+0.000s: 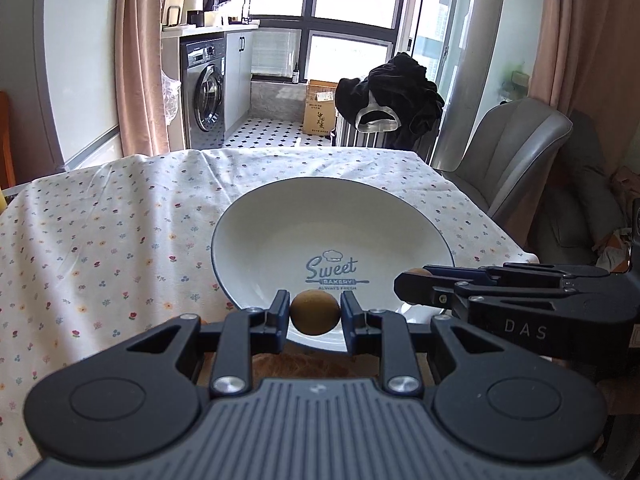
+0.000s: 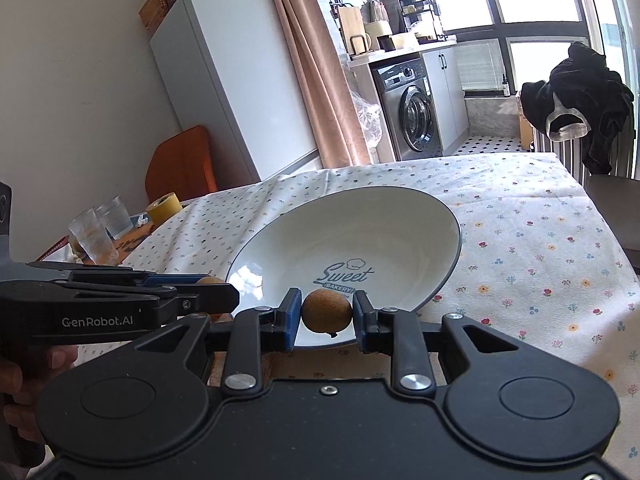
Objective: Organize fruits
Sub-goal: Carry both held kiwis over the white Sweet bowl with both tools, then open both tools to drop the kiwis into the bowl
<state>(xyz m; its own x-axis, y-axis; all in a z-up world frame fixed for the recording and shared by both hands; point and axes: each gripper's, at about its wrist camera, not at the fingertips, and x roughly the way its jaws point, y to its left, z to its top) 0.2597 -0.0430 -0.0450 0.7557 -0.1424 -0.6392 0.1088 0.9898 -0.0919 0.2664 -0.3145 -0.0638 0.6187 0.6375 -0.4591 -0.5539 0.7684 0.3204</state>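
Observation:
A white plate (image 1: 256, 216) with blue "Sweet Bakery" print lies on the flowered tablecloth; it also shows in the right wrist view (image 2: 360, 224). My left gripper (image 1: 315, 312) is shut on a small round brown fruit (image 1: 315, 312) held over the plate's near rim. My right gripper (image 2: 327, 311) is shut on a second small brown fruit (image 2: 327, 311), also over the near rim. Each gripper shows in the other's view from the side: the right one (image 1: 416, 284) at the plate's right, the left one (image 2: 216, 294) at its left, each with a bit of fruit showing between its fingers.
The tablecloth (image 1: 100, 240) covers the table. Glasses (image 2: 96, 232) and a yellow tape roll (image 2: 164, 208) stand at the table's far left end. A grey chair (image 1: 516, 152) stands at the right side, with black clothes (image 1: 392, 88) on a rack behind.

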